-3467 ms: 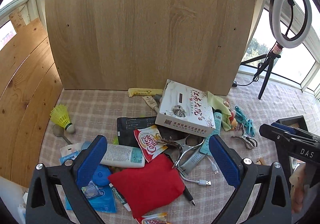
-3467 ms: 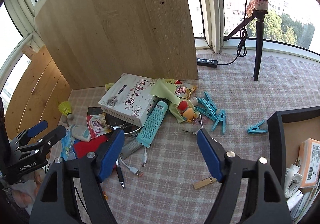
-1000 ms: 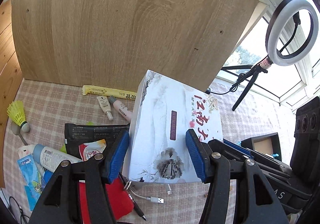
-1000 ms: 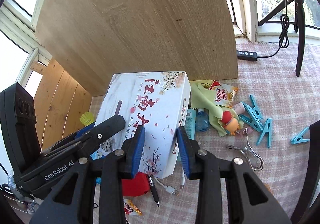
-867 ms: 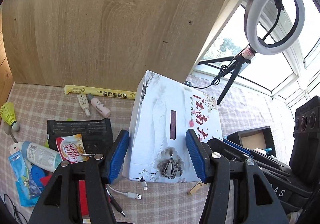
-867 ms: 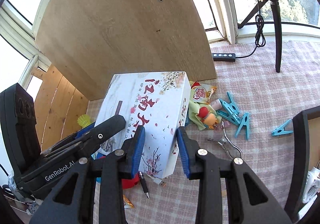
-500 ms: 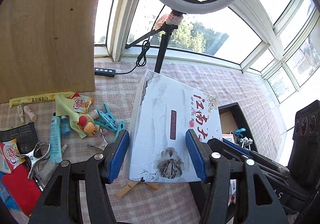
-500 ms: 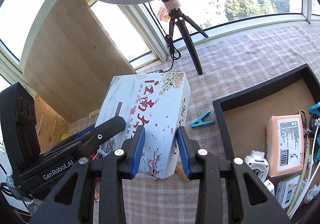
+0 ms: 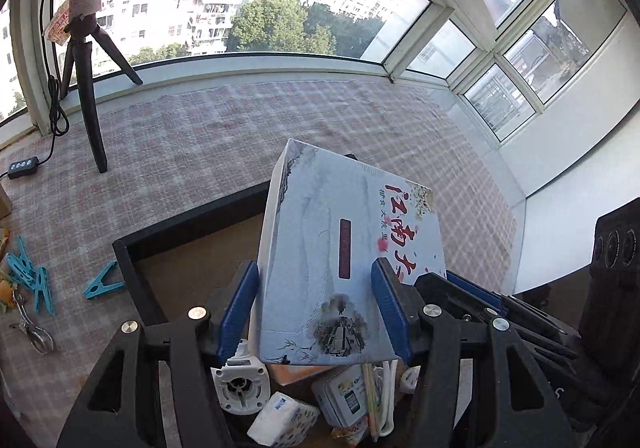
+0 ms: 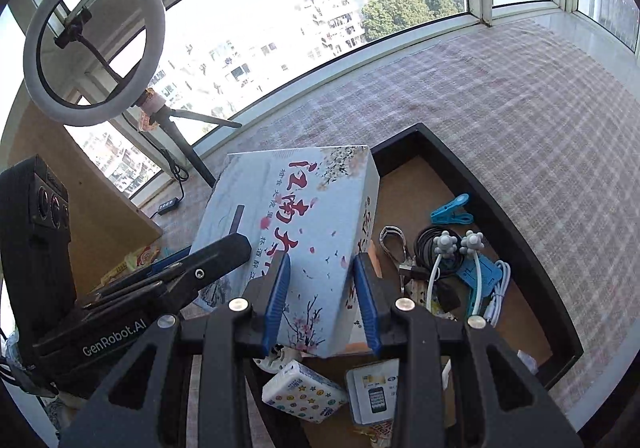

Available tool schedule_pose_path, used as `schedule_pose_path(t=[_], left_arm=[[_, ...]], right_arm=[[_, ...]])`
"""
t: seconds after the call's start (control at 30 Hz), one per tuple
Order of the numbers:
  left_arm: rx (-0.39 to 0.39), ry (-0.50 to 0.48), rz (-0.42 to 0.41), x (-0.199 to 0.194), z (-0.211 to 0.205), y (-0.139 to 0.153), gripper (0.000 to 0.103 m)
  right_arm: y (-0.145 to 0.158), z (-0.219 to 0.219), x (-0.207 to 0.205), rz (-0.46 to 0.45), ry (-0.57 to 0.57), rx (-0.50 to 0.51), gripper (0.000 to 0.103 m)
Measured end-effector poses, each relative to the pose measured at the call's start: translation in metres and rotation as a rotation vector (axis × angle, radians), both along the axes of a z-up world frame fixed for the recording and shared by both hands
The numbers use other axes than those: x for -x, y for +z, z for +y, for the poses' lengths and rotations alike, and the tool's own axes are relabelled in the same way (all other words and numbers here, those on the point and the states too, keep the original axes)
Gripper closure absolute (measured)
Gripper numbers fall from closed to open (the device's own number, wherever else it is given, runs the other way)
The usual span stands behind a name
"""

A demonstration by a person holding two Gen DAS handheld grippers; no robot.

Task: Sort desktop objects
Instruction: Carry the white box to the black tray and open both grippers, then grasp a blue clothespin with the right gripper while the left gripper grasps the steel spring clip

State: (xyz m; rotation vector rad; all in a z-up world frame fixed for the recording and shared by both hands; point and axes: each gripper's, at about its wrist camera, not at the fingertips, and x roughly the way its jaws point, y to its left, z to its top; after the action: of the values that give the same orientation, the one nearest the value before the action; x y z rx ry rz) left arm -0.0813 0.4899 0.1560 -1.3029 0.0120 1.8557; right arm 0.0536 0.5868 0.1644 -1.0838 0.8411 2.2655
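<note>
1. While the printed tissue box (image 9: 344, 260) hangs tilted above the black tray (image 10: 516, 244), both tongs grasp it: left gripper (image 9: 316, 312) across its near end, right gripper (image 10: 322, 300) on its near right corner.
2. Risk: the box is wide and the tray's near half is crowded with a star-printed tissue pack (image 10: 304, 392), a small tin (image 10: 372, 396), white cables (image 10: 496, 288) and an orange packet. Lowered there, the box likely lands askew or crushes them.
3. Risk: if one gripper lets go first, the box probably pivots and slips.
4. Right view alone shows the tray's bare far floor, a blue clip (image 10: 452, 209) and the ring light (image 10: 94, 43).
5. Left view alone shows teal clothespins (image 9: 30, 276) and a metal clip (image 9: 32, 328) on the checked cloth (image 9: 240, 143), left of the tray.
</note>
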Motion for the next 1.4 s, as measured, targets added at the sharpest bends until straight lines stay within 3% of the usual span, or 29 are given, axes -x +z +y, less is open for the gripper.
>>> schedule_pose_path(t=[0.17,0.3,0.6,0.83,1.1,1.4], left_arm=[[0.044,-0.044,0.049,-0.014,0.010,0.008,0.048],[0.054,-0.028,0.066,-0.010,-0.008,0.011,0.048],[0.089,0.098,0.053,0.031,-0.086,-0.003,0.048],[0.166,0.251,0.052,0.071,-0.174,-0.022,0.048],[0.202,0.390,-0.046,0.107,-0.255,-0.054,0.048],[0.213,0.385,-0.166,0.102,-0.246,-0.093,0.048]], right_arm=[[0.005,0.023,-0.025,-0.011,-0.092,-0.059,0.070],[0.010,0.028,-0.030,0.028,-0.107,-0.024,0.070],[0.004,-0.020,0.025,0.004,0.050,-0.039,0.070],[-0.014,-0.069,0.080,-0.020,0.191,-0.017,0.070],[-0.046,-0.129,0.146,-0.097,0.372,-0.006,0.070],[-0.086,-0.154,0.196,-0.224,0.440,0.051,0.070]])
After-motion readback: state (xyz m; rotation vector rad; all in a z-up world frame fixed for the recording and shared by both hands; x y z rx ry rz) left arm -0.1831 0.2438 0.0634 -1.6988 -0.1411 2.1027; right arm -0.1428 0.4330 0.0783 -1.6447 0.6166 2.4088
